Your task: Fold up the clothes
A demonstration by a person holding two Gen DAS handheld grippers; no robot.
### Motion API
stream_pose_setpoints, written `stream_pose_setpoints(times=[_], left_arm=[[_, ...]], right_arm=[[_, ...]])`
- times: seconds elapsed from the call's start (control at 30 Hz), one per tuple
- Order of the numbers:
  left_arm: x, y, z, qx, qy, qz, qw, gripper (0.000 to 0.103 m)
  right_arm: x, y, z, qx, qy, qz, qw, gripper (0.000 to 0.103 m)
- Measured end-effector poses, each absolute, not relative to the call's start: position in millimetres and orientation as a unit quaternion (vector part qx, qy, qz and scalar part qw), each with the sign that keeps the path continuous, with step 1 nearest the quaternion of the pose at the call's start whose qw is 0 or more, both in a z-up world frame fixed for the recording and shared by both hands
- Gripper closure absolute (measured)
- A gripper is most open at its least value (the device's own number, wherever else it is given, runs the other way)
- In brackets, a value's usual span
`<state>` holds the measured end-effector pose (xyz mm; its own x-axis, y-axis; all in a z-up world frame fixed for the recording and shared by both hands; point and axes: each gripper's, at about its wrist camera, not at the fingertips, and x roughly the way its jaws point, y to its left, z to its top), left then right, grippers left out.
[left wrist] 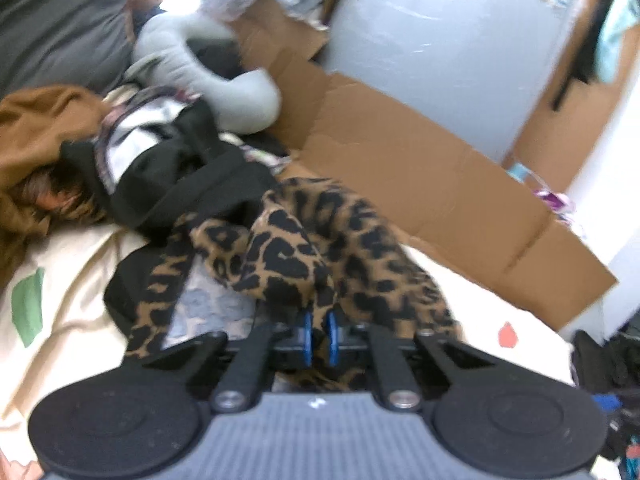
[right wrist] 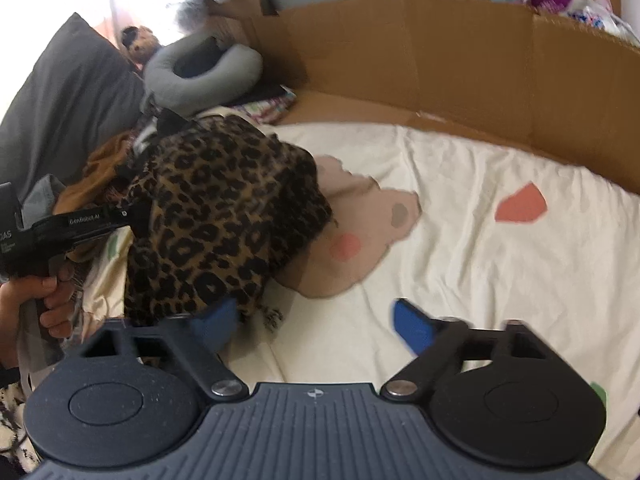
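A leopard-print garment [left wrist: 304, 252] hangs bunched from my left gripper [left wrist: 320, 332], whose blue pads are shut on a fold of it. In the right wrist view the same garment [right wrist: 224, 216] is lifted above the cream bedsheet [right wrist: 480, 264], with the left gripper body [right wrist: 72, 228] and the hand holding it at the left edge. My right gripper [right wrist: 316, 320] is open and empty; its left finger [right wrist: 216, 316] sits under the garment's lower edge and its right finger [right wrist: 412, 324] is over bare sheet.
A pile of clothes lies behind: black [left wrist: 188, 184], brown [left wrist: 36, 132], grey neck pillow [right wrist: 200, 72], dark grey pillow [right wrist: 68, 92]. A cardboard wall [right wrist: 440, 48] borders the bed's far side. The sheet has a bear print [right wrist: 360, 224].
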<state>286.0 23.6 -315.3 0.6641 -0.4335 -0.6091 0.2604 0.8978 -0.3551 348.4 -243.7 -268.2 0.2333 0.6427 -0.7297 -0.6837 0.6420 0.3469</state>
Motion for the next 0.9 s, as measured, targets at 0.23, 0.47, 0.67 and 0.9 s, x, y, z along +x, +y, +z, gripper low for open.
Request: stream_pose_setpoints(times=[0.23,0.47,0.67,0.9], left_arm=[[251.3,-2.5,-285.8,-0.108,0.343,-0.252,0.898,0.097],[236.3,-27.0,-272.6,-0.115,0.334,-0.300,0.886,0.098],[221.1,-51.9,-276.5,-0.110,0.345,-0.344,0.866,0.098],[200.6,-76.3,-284.0,-0.090,0.358,-0.391,0.843,0.099]], right_arm=[[347.3,-241.6,-254.5,0.020,0.443,0.453,0.773,0.023],[346.6,-241.5,-249.6,0.040,0.445,0.464,0.765,0.023],[353.1,-244.6,-247.9,0.088,0.463,0.470,0.746,0.023],[358.4,-243.7,-259.1,0.150,0.501,0.474,0.709,0.036]])
